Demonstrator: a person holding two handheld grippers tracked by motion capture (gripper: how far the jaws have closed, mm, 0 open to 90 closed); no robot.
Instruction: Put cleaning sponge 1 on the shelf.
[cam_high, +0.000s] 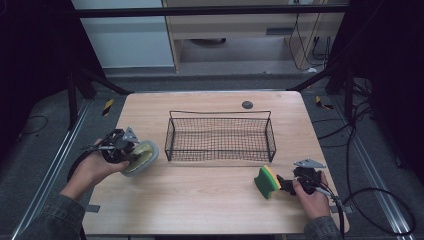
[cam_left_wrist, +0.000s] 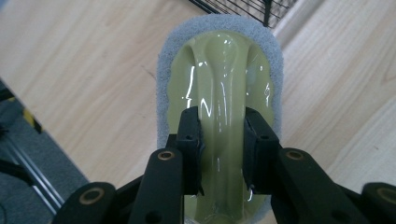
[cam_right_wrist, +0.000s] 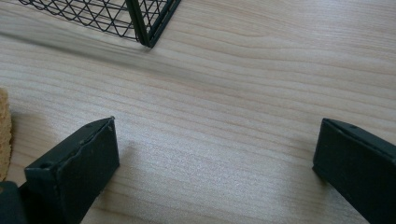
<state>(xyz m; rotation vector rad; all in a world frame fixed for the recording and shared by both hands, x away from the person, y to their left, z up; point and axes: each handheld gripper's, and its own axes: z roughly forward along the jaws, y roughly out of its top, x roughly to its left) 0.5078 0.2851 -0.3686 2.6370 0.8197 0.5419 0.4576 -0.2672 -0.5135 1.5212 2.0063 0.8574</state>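
In the high view, our left gripper (cam_high: 131, 152) carries the scrub pad (cam_high: 142, 157) just left of the wire basket (cam_high: 220, 136); we judge it best kept level and lifted over the rim before letting go. In the left gripper view, 2 jaws clamp the pad's glossy handle ridge (cam_left_wrist: 222, 116). In the right gripper view, our right gripper (cam_right_wrist: 215, 163) gapes wide over bare table (cam_right_wrist: 243, 84), the sponge (cam_high: 266, 181) just beside it.
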